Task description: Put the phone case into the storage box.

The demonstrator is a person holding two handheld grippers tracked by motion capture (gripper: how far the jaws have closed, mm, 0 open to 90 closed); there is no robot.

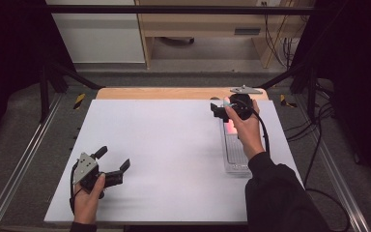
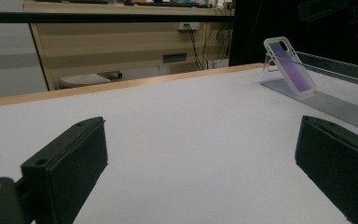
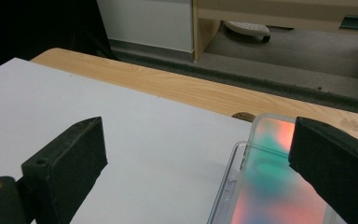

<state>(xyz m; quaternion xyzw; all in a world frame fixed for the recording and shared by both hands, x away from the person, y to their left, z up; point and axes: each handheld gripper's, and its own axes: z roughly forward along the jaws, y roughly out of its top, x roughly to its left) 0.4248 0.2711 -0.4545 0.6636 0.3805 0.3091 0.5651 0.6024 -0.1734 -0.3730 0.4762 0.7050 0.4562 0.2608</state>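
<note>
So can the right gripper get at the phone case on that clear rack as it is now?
Probably yes: the right gripper hangs open just over the phone case, with nothing between them.

White board lies bare between hands — only phone case on clear rack obstructs right edge.

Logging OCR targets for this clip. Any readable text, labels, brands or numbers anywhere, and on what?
None readable.
Phone case on its clear stand: iridescent colour, no lettering visible.
Dark plate on the wooden cabinet: too small and blurred to read.
Yellow-black floor marker: stripes, no text.
White table sheet, black fingers and grey plate: blank.
</note>
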